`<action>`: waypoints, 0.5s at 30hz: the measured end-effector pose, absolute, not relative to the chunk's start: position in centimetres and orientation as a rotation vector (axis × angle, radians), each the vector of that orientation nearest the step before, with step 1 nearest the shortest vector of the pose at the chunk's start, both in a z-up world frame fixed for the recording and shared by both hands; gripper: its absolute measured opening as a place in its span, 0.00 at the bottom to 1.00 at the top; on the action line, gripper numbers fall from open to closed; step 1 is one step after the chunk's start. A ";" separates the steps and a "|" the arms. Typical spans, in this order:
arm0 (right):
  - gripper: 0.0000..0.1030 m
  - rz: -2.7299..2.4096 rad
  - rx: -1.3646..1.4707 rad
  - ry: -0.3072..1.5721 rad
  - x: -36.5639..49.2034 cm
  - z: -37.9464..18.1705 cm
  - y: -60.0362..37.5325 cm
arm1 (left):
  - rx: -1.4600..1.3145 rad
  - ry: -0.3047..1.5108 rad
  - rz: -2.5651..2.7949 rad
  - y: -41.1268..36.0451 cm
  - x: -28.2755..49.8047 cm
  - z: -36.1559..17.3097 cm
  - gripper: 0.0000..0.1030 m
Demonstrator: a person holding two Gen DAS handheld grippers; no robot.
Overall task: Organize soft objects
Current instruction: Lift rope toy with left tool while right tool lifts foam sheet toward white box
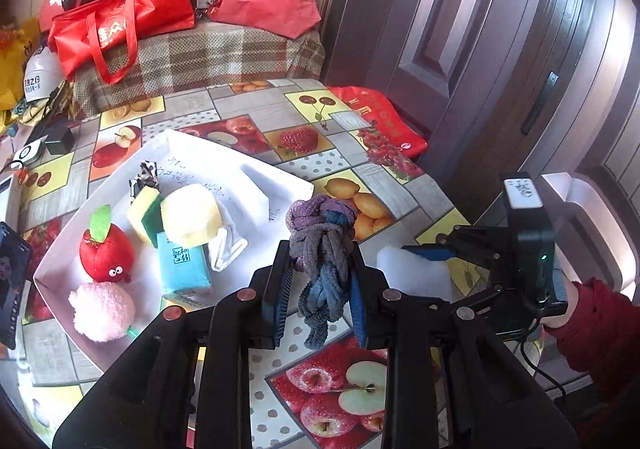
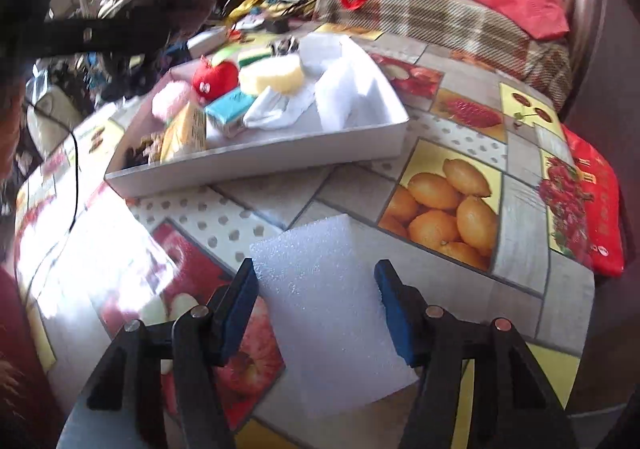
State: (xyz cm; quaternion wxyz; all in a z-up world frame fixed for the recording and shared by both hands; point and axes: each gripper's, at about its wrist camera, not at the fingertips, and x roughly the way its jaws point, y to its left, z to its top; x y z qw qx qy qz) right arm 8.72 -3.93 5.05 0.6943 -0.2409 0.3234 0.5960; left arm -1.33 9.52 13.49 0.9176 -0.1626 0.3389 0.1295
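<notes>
Left claw (image 1: 320,281) pinches a knotted purple-blue chenille cloth (image 1: 322,245), lifted clear of the tabletop (image 1: 320,165), loose end dangling between the blue pads. Cloth hangs just right of the white tray (image 1: 280,177), not over it.

Right claw (image 2: 316,309) straddles a white foam block (image 2: 320,309) lying flat on the tabletop near the front edge. Left pad looks to touch the block's edge, the right pad sits just at the other edge; cannot tell if they actually press it. In the left wrist view the same right claw (image 1: 430,251) comes in from the right, held by a hand (image 1: 568,301) in a dark red sleeve, tips at the foam block (image 1: 412,269).

White tray on the fruit-print tabletop holds: red plush apple (image 1: 106,249) with green leaf, pink fluffy ball (image 1: 102,309), yellow-green sponge (image 1: 146,215), pale yellow round sponge (image 1: 192,215), teal tissue pack (image 1: 184,267), white sock (image 1: 226,247), a white foam piece (image 1: 260,193) against the far wall. The right wrist view also shows a yellow packet (image 2: 188,133) at the tray's near left corner.

Behind the tabletop: red tote bags (image 1: 132,9) on a plaid-covered surface. Phone (image 1: 12,281) at far left edge.
</notes>
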 end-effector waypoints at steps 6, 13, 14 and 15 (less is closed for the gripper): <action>0.58 1.245 -0.207 0.595 7.7 13.2 -6.9 | -0.284 0.590 0.278 8.4 -4.7 17.0 0.24; 0.58 1.218 0.033 0.413 4.9 22.5 -8.8 | -0.207 0.447 0.364 10.4 -10.4 24.0 0.24; 0.58 1.214 0.056 0.382 4.4 23.8 -8.9 | -0.198 0.418 0.385 11.0 -11.5 25.5 0.24; 0.58 1.210 0.073 0.351 3.8 25.0 -9.0 | -0.191 0.385 0.406 11.7 -12.7 27.0 0.24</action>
